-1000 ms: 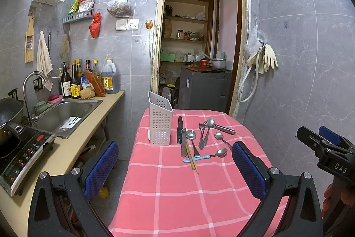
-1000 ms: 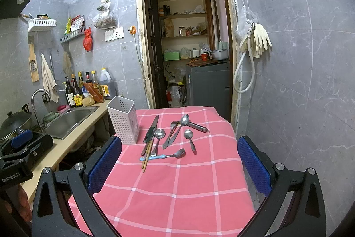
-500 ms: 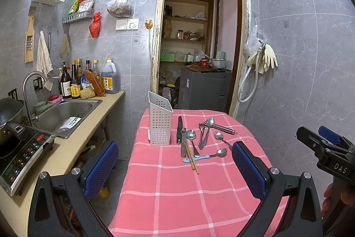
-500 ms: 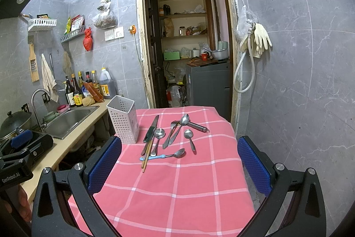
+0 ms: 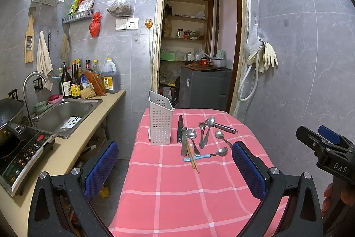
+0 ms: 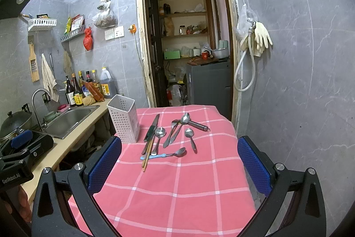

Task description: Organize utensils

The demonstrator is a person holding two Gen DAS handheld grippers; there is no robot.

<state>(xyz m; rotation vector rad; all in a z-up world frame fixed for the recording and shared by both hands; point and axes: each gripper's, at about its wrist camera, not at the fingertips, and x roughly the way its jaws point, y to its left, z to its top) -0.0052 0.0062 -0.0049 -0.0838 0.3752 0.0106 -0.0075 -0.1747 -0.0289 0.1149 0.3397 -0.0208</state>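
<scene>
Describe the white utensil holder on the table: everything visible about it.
The white utensil holder is a tall, square-sided caddy, plastic by the look of it, its walls perforated with a grid of small holes. Its top is open and the rim slants in the left wrist view. It stands upright at the far left of the pink checked tablecloth, near the edge beside the counter. No utensil shows above its rim. The knife lies just to its right, apart from it. Nothing else touches it.

I am seeing almost no change over the last second: in the left wrist view my right tool (image 5: pixel 328 148) is sitting a touch further left at the frame's right edge than before. Nothing else is showing any shift.
</scene>
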